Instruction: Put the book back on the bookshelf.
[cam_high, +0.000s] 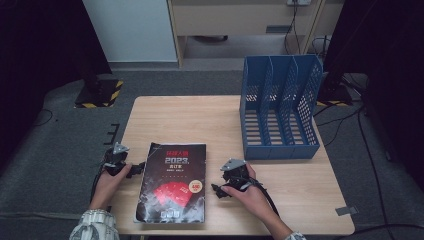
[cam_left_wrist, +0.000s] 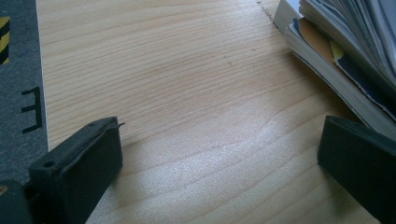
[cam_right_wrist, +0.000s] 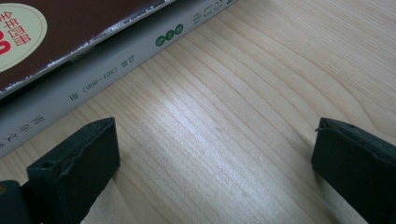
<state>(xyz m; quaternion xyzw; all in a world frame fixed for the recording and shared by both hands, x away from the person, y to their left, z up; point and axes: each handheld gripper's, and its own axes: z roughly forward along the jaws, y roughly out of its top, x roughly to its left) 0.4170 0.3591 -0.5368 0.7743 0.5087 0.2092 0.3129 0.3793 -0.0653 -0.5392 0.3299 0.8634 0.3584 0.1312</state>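
Your book (cam_high: 172, 182) lies flat near the bottom middle of the high view, on the wooden table (cam_high: 210, 120), with your left gripper (cam_high: 136, 169) just beside its left edge and your right gripper (cam_high: 216, 190) just beside its right edge. Both grippers have their jaws spread wide with nothing between them, so it looks like you are getting ready to grab the book. Next you likely need to slide a jaw under an edge, squeeze, and lift it toward the blue file rack (cam_high: 280, 107) in the upper right.
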